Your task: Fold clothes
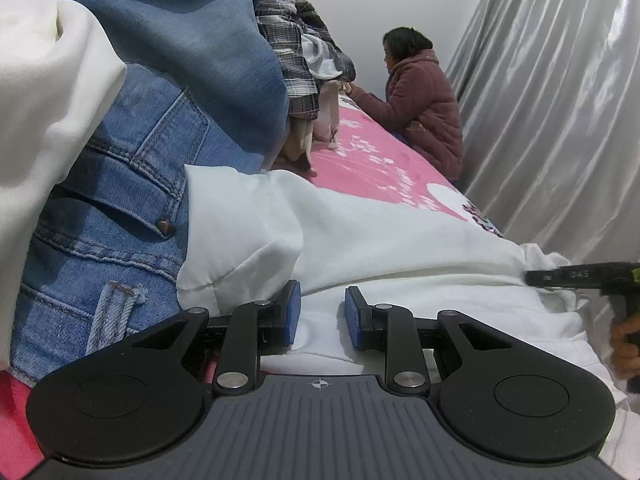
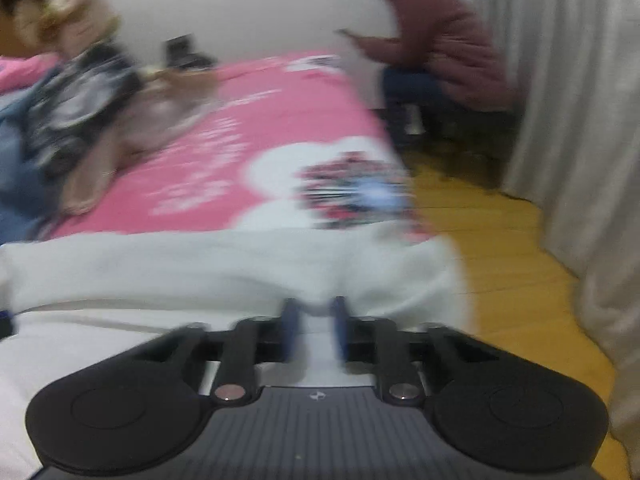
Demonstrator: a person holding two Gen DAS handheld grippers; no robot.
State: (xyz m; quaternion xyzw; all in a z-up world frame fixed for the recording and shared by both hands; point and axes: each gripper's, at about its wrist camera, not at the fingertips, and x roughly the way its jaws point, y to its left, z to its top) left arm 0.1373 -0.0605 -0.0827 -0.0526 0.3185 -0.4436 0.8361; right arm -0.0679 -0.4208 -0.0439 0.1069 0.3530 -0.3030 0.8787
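On the pink bed (image 2: 280, 120), a white top (image 1: 400, 232) lies flat, its long way running across from one claw to the other. The left claw (image 1: 322, 314) and the right claw (image 2: 314, 326) each pinch its near edge, likely to lift it for a fold. Jeans (image 1: 120, 200) are heaped beside it.
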